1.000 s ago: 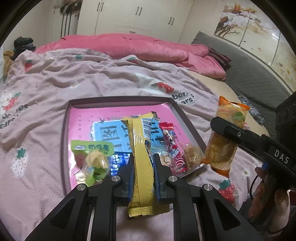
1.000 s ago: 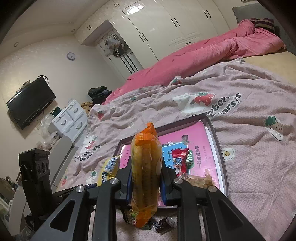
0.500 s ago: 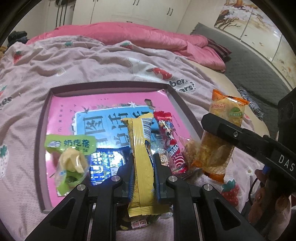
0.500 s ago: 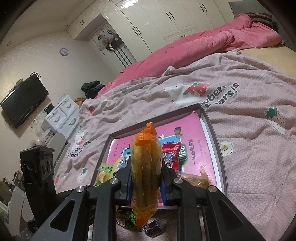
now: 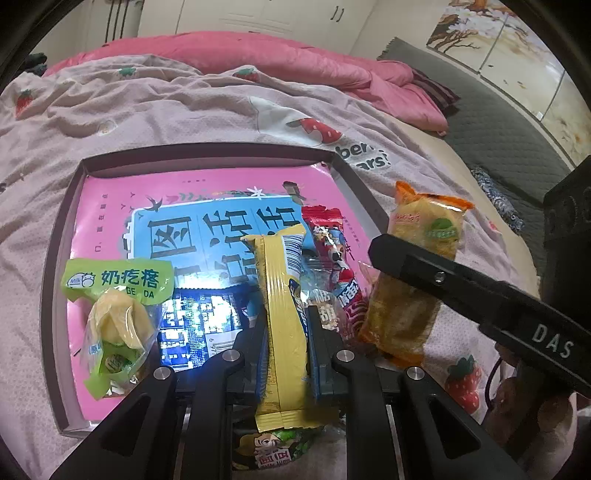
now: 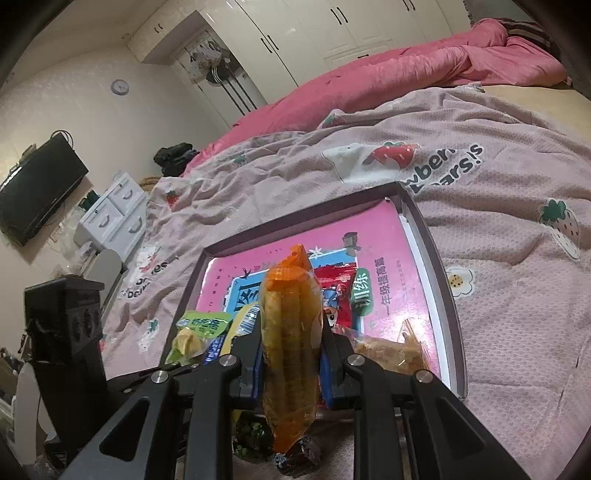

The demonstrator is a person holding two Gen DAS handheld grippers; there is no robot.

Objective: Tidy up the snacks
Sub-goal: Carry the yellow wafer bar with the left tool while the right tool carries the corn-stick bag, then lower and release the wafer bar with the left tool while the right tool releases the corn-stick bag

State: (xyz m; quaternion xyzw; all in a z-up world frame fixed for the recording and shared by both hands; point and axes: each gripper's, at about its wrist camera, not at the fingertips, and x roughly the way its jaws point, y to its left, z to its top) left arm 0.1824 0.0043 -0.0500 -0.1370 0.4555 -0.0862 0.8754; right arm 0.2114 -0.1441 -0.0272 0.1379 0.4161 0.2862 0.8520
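Observation:
My left gripper (image 5: 285,325) is shut on a long yellow snack bar (image 5: 282,314), held upright over the near edge of a shallow box (image 5: 207,153) lined with a pink and blue book cover. My right gripper (image 6: 291,343) is shut on an orange packet of snack sticks (image 6: 290,343), which also shows at the right in the left wrist view (image 5: 413,273). Inside the box lie a green milk-candy bag (image 5: 114,295), a red packet (image 5: 334,254) and a clear bag of brown snacks (image 6: 388,352). A dark green packet (image 5: 273,452) lies on the blanket below my left gripper.
The box rests on a pink strawberry-print blanket (image 5: 166,110) spread over a bed. A pink quilt (image 5: 258,48) is bunched at the far side. White drawers (image 6: 114,214) and a wall TV (image 6: 37,192) stand left of the bed; wardrobes (image 6: 314,33) line the back wall.
Both grippers have sunk and come closer over the box, each still holding its packet. The box and its snacks now fill more of both views.

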